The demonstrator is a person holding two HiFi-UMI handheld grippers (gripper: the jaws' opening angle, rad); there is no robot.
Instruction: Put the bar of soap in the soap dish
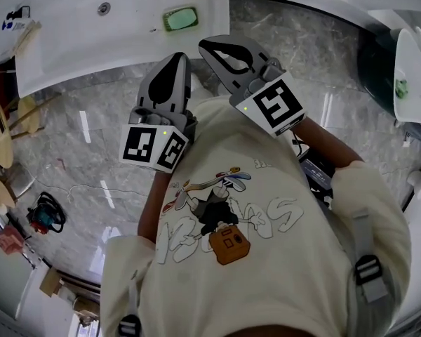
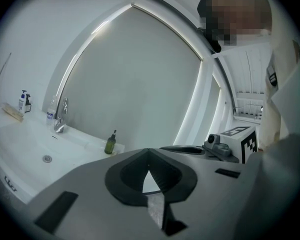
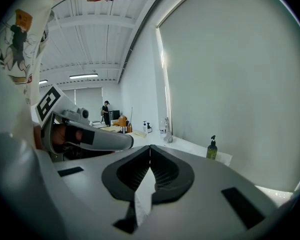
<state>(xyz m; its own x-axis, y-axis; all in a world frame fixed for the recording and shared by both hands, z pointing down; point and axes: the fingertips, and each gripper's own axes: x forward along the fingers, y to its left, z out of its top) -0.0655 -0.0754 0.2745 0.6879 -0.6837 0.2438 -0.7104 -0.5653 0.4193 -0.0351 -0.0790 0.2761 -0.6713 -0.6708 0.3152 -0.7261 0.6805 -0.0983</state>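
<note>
Head view: green bar of soap [image 1: 180, 19] looks already sat inside pale rounded soap dish [image 1: 164, 18] on white tabletop [image 1: 126, 44], not far from sink drain [image 1: 104, 8]. So pretty sure job's basically done, nothing obvious left. Left hand-held gripper [image 1: 178, 57] and right hand-held gripper [image 1: 205, 44] both clenched on nothing, up by person's chest, well apart from dish. Caveat: tiny from here, green bit could be dish's own liner.

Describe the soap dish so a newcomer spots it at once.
In the head view, find the white sink counter across the top. Go right from the round drain toward the counter's right edge: the soap dish sits there alone. It is a pale-rimmed oblong with a green middle, the only flat, bright green thing on that counter.
</note>
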